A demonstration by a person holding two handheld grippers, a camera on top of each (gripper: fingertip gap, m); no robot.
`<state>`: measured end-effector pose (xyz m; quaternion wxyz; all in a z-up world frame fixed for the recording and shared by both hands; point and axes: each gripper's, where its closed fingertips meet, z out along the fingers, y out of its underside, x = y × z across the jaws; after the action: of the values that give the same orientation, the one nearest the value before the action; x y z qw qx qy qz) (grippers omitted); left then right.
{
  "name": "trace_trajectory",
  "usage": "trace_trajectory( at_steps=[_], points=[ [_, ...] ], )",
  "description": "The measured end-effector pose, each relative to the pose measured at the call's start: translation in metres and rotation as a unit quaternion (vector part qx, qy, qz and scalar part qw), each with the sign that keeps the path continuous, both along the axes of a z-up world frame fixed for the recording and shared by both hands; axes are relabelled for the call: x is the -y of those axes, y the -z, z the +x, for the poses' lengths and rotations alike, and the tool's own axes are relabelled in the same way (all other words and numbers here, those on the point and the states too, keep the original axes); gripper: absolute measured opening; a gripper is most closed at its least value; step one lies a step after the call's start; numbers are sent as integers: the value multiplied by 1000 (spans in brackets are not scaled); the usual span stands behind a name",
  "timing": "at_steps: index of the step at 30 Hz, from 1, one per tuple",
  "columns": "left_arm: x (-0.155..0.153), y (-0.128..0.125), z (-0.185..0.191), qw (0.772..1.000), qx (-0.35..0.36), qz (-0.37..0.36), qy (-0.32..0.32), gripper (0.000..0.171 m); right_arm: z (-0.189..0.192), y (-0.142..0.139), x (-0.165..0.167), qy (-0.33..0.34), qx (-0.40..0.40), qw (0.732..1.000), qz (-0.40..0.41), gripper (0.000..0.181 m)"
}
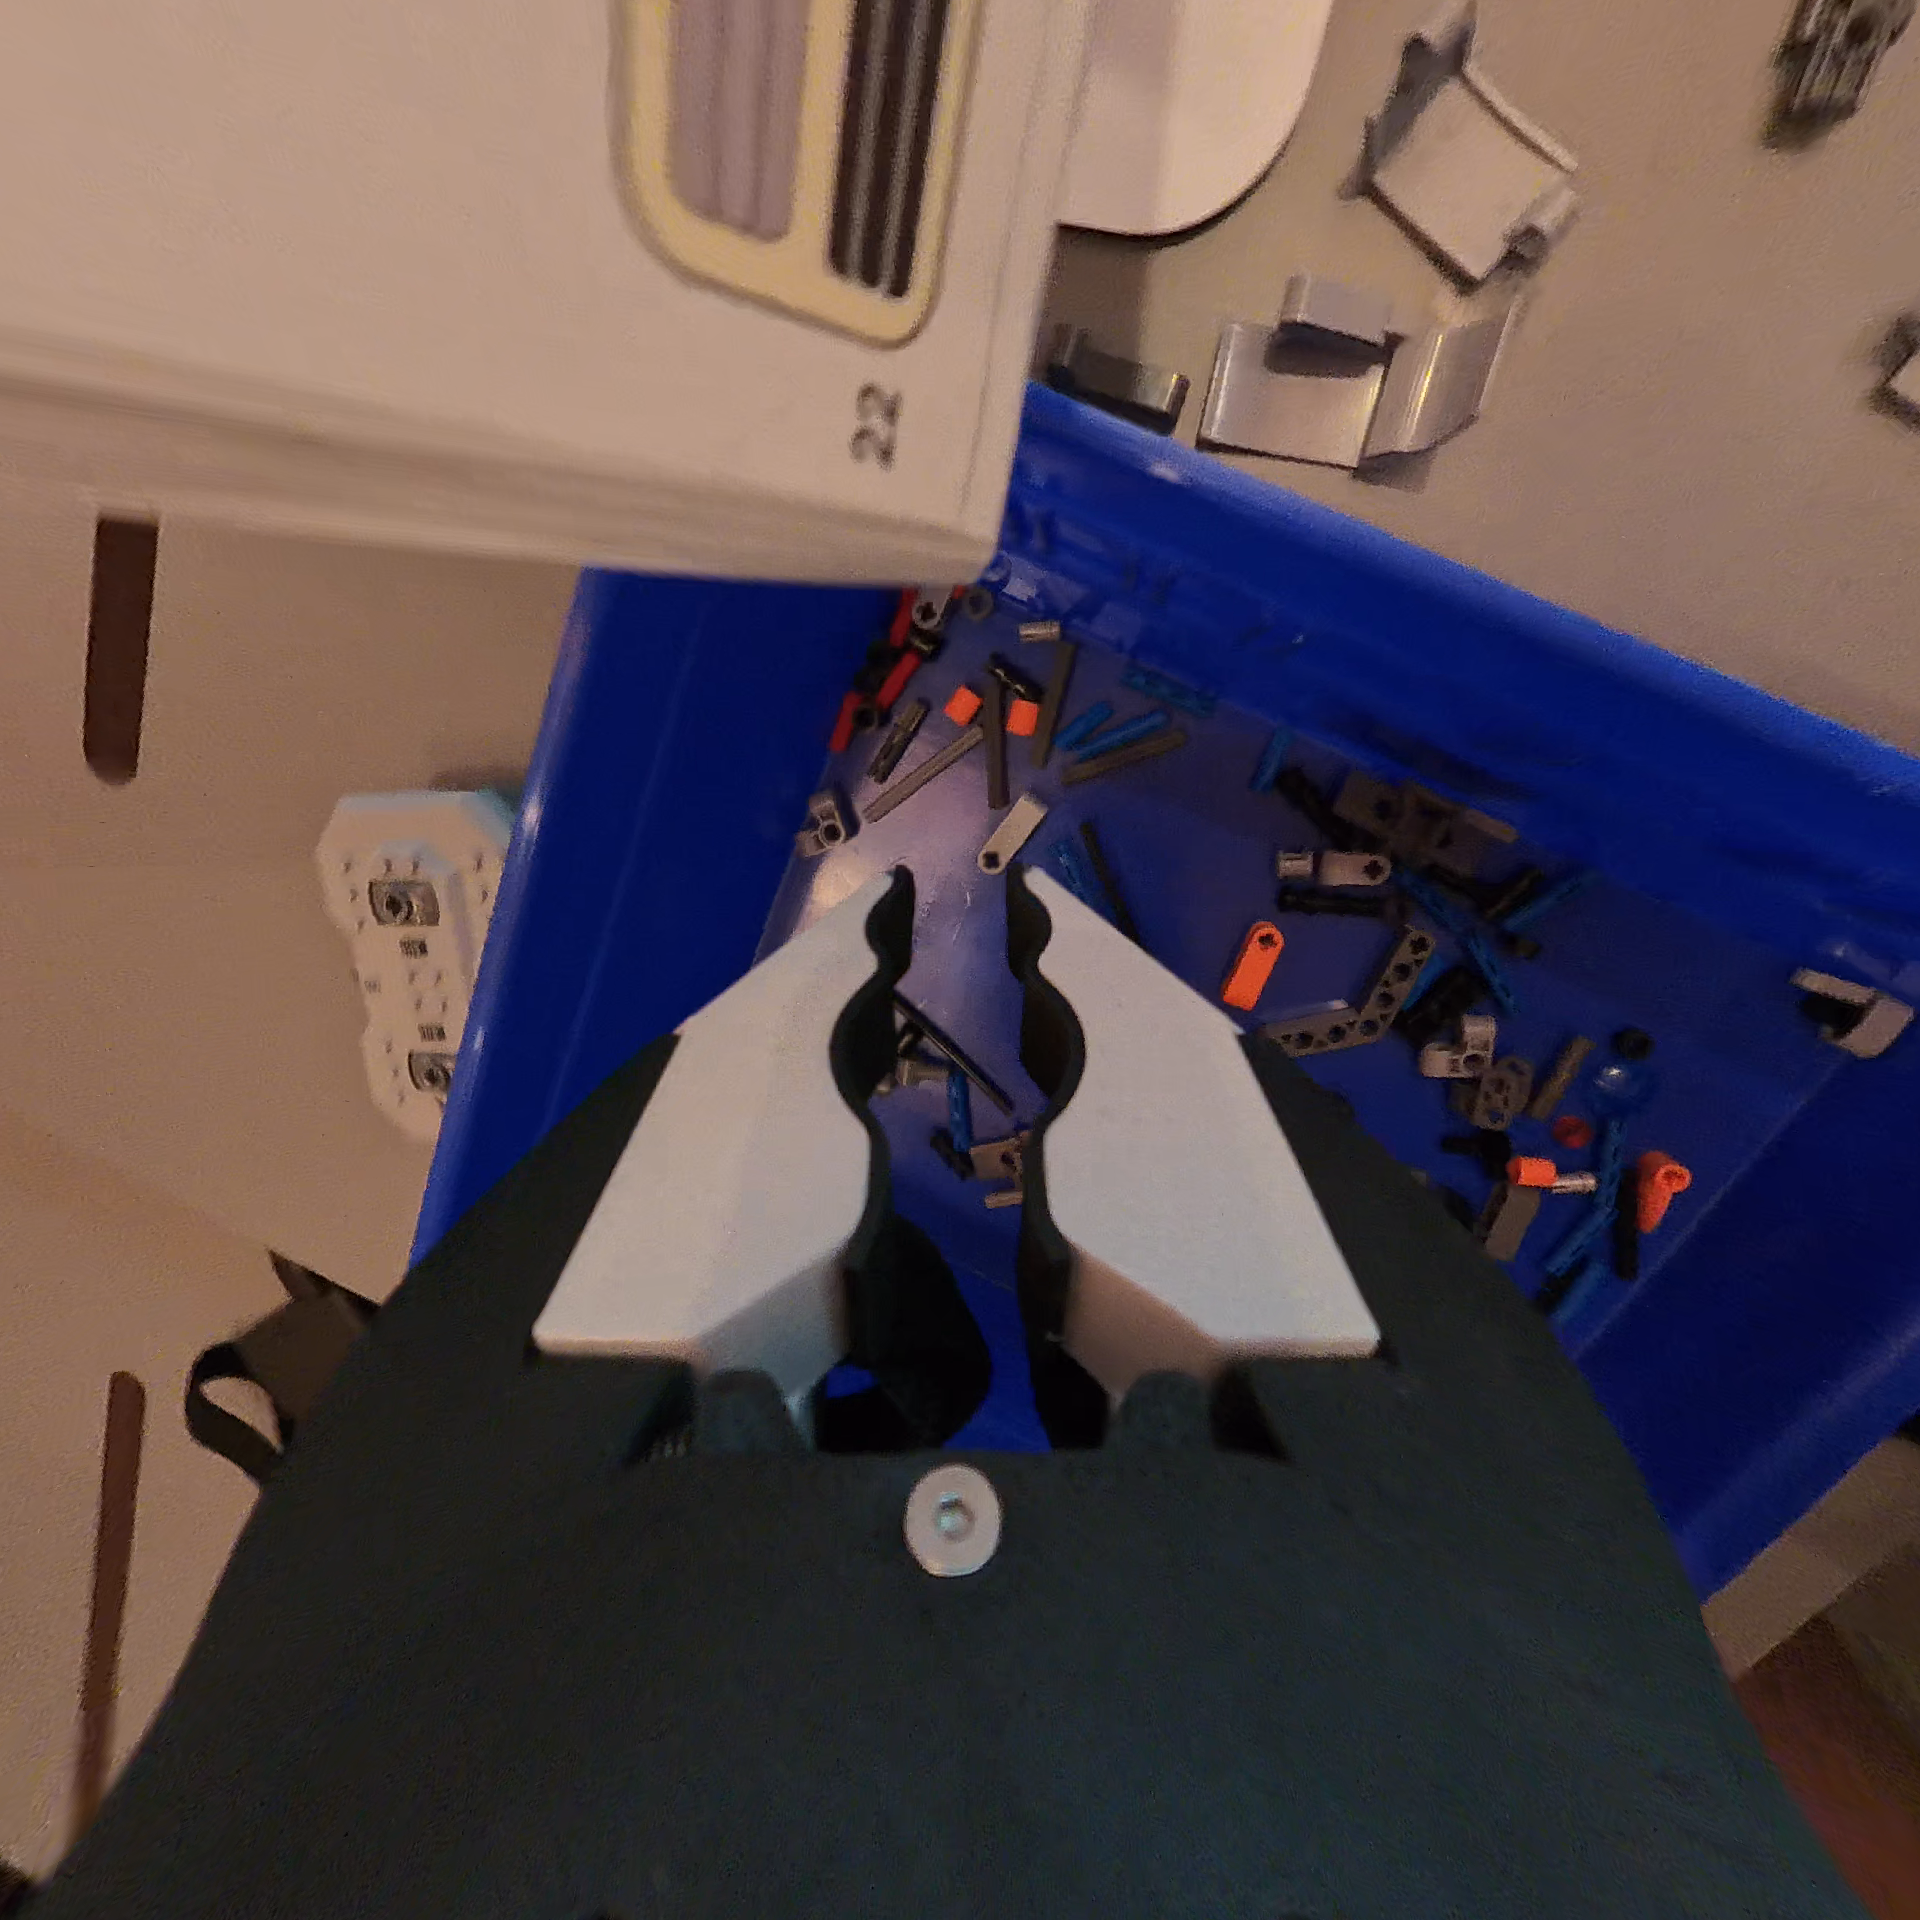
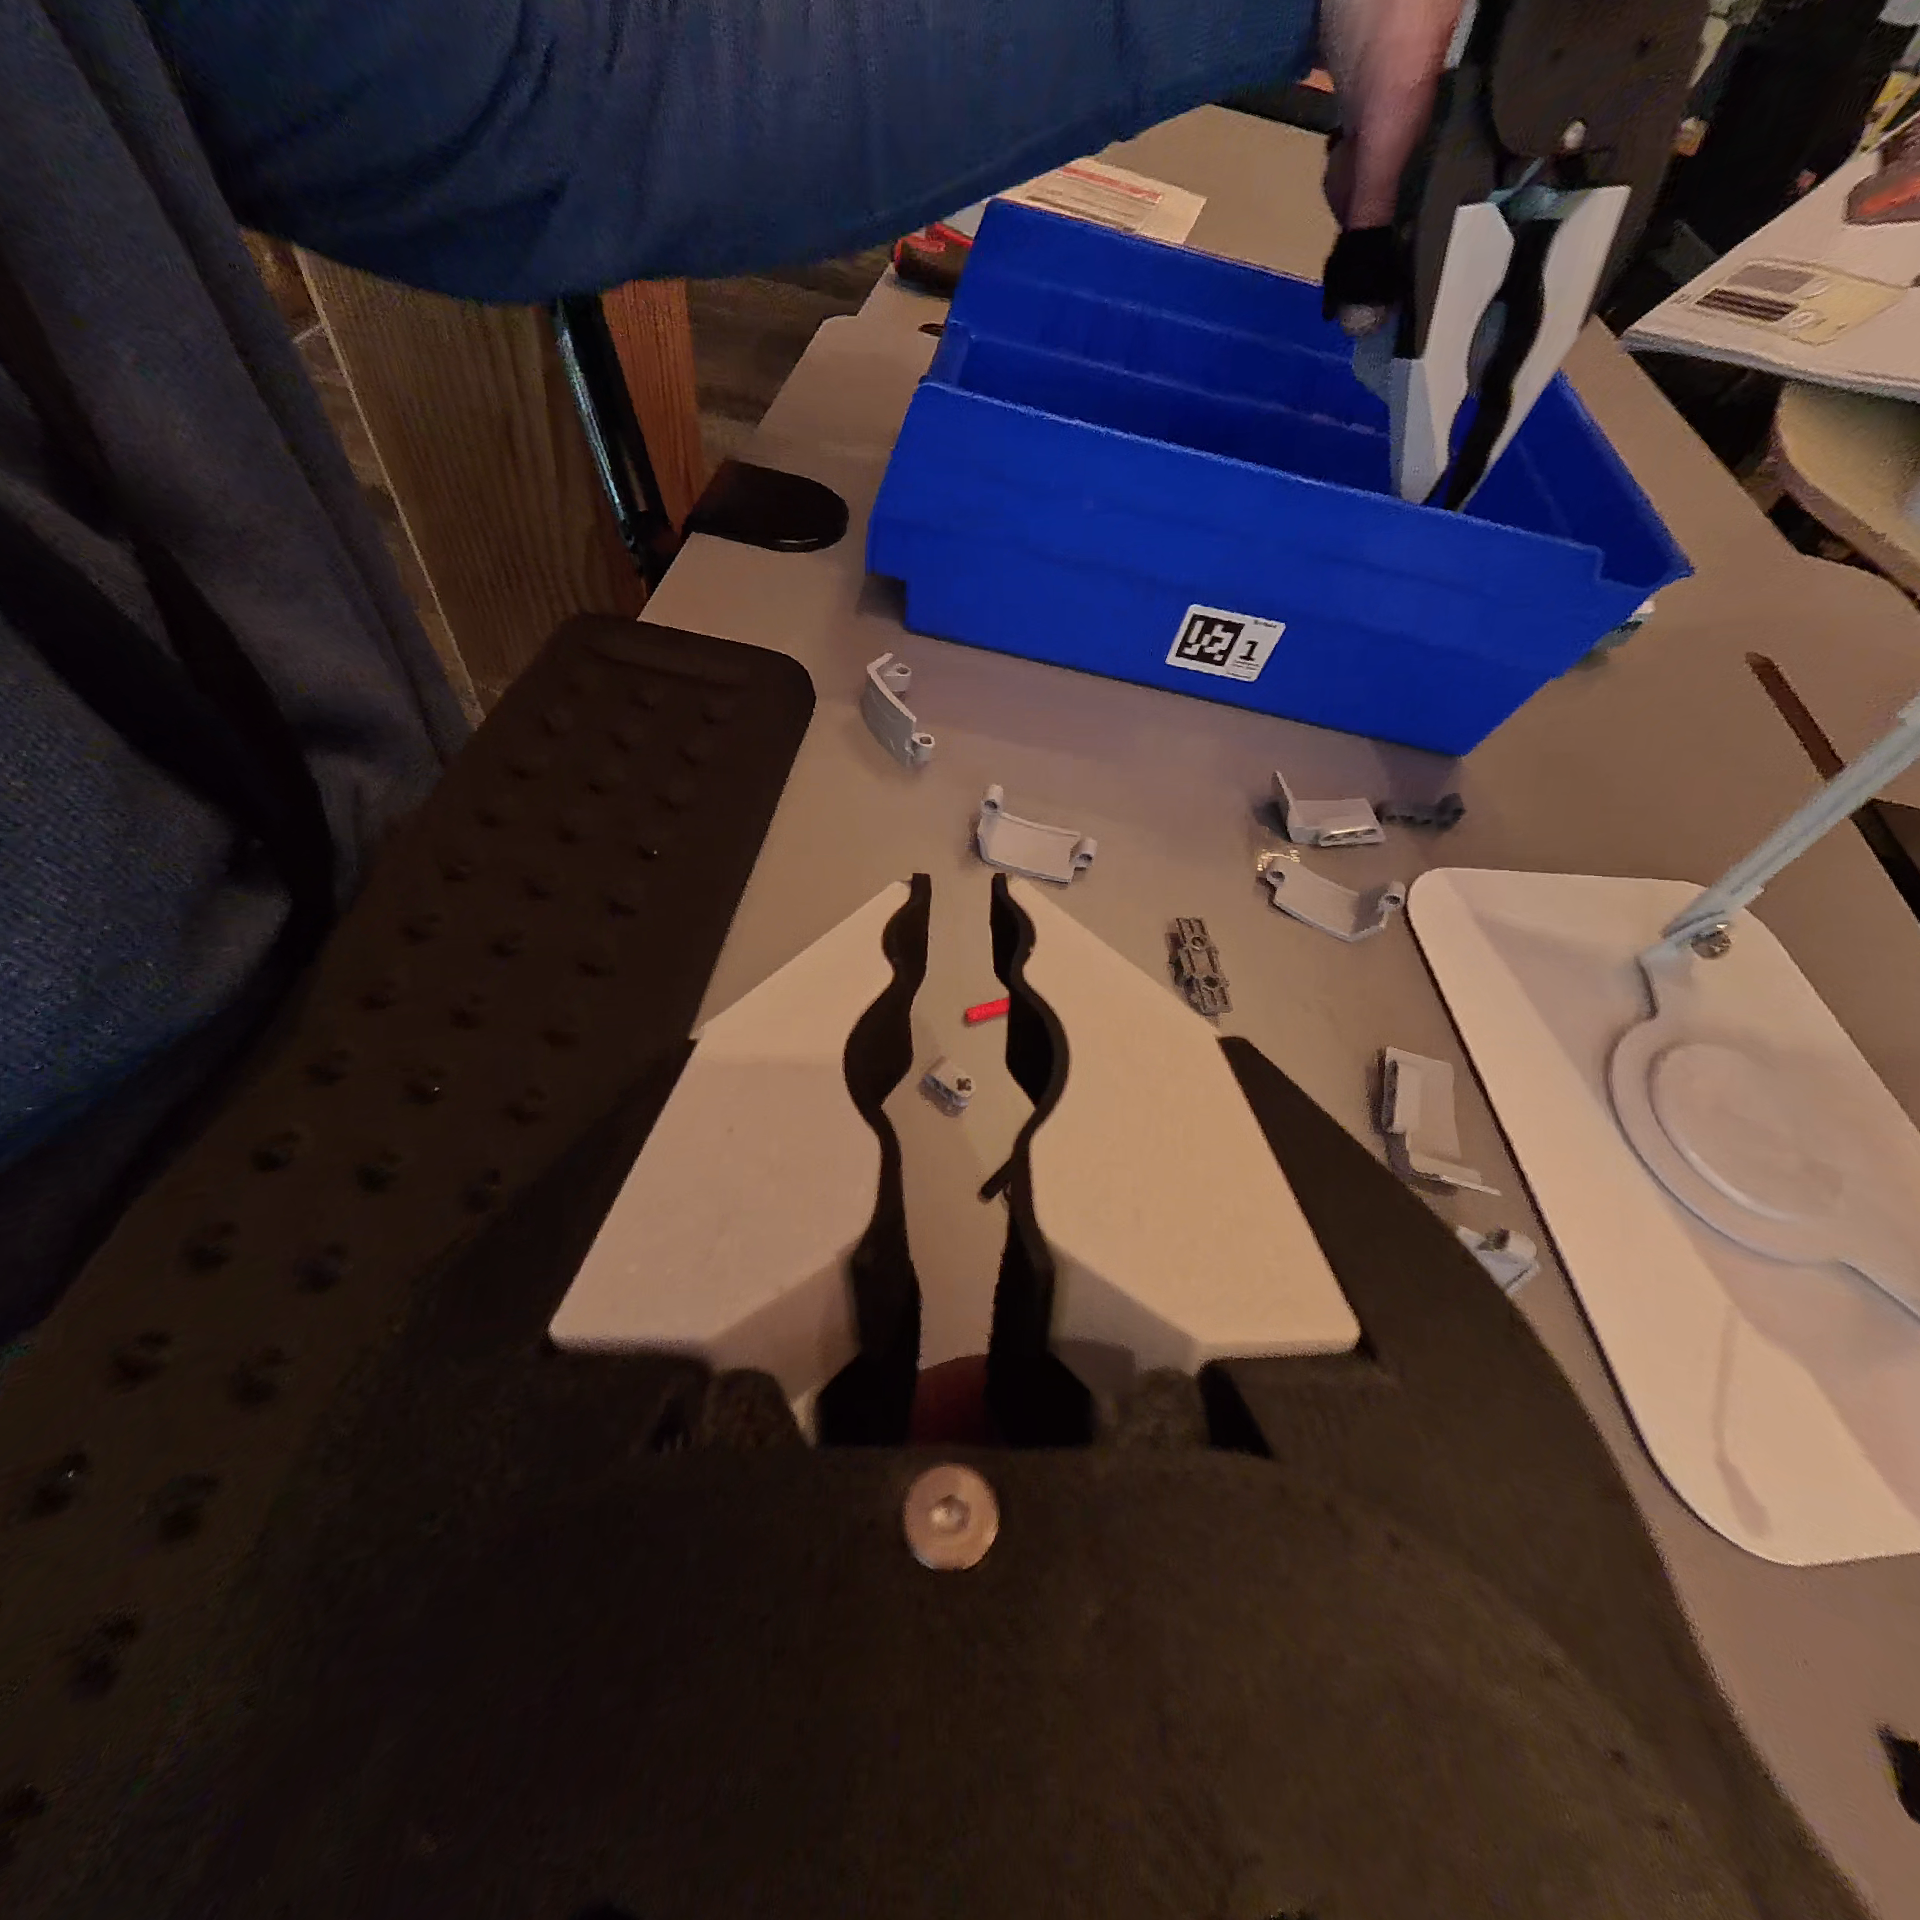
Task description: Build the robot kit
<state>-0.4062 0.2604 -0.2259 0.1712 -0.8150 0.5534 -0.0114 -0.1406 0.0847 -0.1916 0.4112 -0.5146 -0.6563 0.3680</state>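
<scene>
Blue plastic bin [image 1: 644,935] walls surround the left hand-held gripper [image 1: 958,883], whose fingers stand narrowly apart, holding nothing, above scattered small building-toy pieces [image 1: 1382,966]. An open booklet [image 1: 499,312] overhangs the bin ahead of it. The right hand-held gripper [image 2: 958,883] hovers over the grey bench [image 2: 1143,769], narrowly parted and empty, with a small grey connector [image 2: 948,1086] and red pin [image 2: 985,1010] between its fingers; grey curved panels [image 2: 1031,847] lie just ahead.

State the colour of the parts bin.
Blue bin, shown best in the right wrist view.
</scene>
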Motion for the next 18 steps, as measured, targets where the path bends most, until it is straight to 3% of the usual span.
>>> trace_trajectory(
  at_steps=[8,13,18],
  points=[
    [28,15,-40,989,-125,-69,49,29,1,9,5,-13,14,1000,3,9],
    [3,27,-76,984,-172,3,40,22,-1,17,3,-15,26,1000,0,9],
    [-12,43,-70,983,-173,20,53,19,-3,21,6,-20,32,999,3,9]
  ],
)
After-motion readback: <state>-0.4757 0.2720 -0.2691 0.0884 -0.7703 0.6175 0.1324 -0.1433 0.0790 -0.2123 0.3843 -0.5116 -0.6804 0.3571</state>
